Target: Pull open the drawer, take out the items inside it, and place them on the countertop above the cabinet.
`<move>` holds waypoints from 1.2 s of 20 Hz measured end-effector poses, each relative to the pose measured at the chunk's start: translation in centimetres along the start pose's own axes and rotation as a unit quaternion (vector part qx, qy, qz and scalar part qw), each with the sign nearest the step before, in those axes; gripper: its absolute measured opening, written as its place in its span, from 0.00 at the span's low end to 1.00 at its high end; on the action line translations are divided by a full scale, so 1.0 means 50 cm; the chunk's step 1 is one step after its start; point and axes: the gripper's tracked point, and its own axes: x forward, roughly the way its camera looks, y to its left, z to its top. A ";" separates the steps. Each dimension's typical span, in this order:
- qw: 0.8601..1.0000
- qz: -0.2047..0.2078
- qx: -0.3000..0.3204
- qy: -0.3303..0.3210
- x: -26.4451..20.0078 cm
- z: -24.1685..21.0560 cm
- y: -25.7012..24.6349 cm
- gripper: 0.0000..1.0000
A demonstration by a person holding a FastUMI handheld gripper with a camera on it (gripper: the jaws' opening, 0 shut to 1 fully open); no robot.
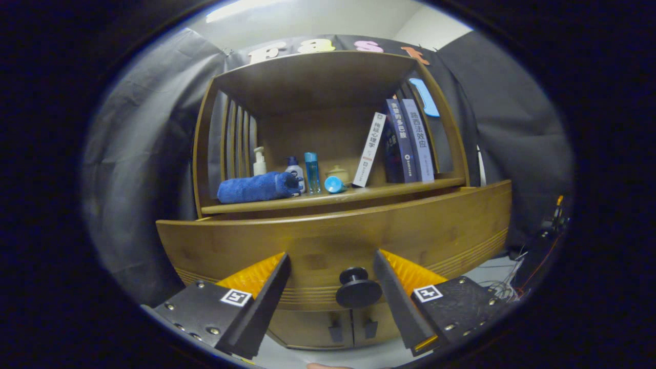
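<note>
A wooden cabinet stands ahead of me. Its drawer (333,241) has a broad curved front and stands slightly out from the cabinet body; I cannot see inside it. A round dark knob (357,288) sticks out of the drawer front. My gripper (332,264) is open, and the knob sits between the two fingers, nearer the right finger (397,297) than the left finger (261,302). Neither finger touches the knob. The countertop (389,189) runs just above the drawer.
On the countertop lie a rolled blue towel (256,187), a pump bottle (260,162), two small bottles (303,173), a blue cup (335,184) on its side, a small lidded pot (338,173) and several leaning books (400,146). Two small doors (353,328) sit below the drawer. Cables (505,287) lie at the right.
</note>
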 end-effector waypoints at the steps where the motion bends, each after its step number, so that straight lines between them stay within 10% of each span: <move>1: 1.000 0.000 -0.001 -0.005 0.005 0.003 -0.001 0.99; 24: 0.994 0.002 0.068 -0.084 0.137 -0.017 0.010 1.00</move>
